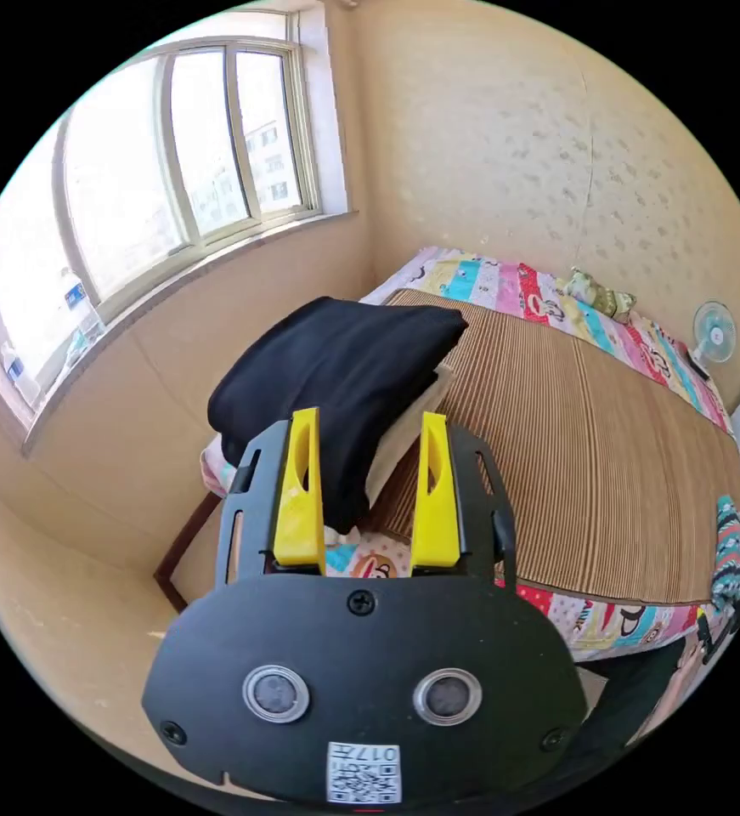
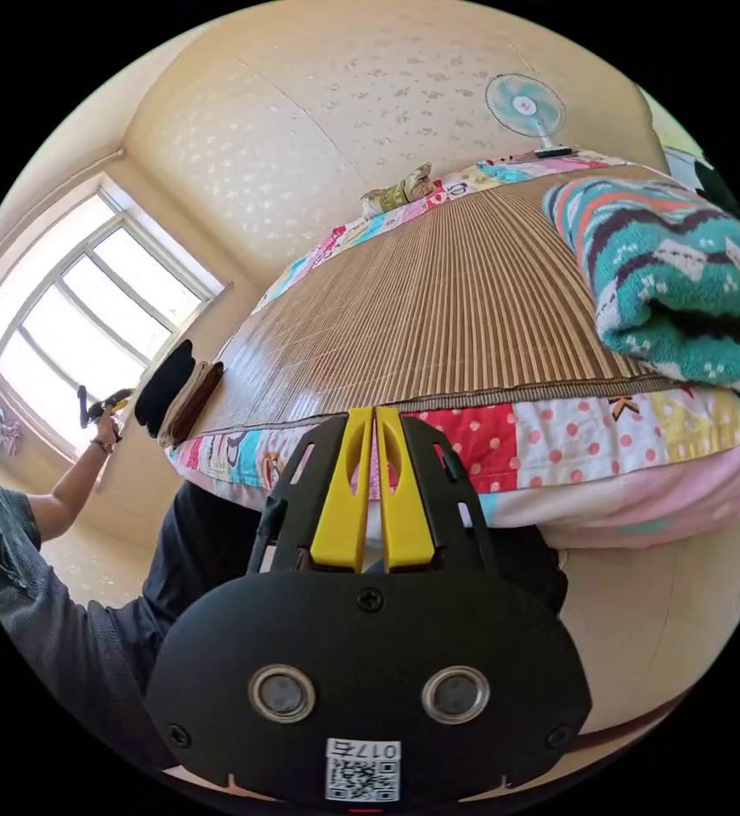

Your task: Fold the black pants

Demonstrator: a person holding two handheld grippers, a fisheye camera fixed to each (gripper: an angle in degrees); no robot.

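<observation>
Left gripper: you are holding it spread, empty, just before the pants.
Right gripper: you are keeping its jaws pressed together, empty, at the bed's edge.
Pants: folded, sitting on a stack at the bed's corner by the window.

Black pants, tan ribbed mat, teal zigzag-striped blanket, red polka-dot patchwork sheet

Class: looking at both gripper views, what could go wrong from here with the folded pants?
1. The pants top a stack at the bed's corner, overhanging it; a nudge might tip them off.
2. The left gripper, jaws open, hovers close and could snag a fold.
</observation>
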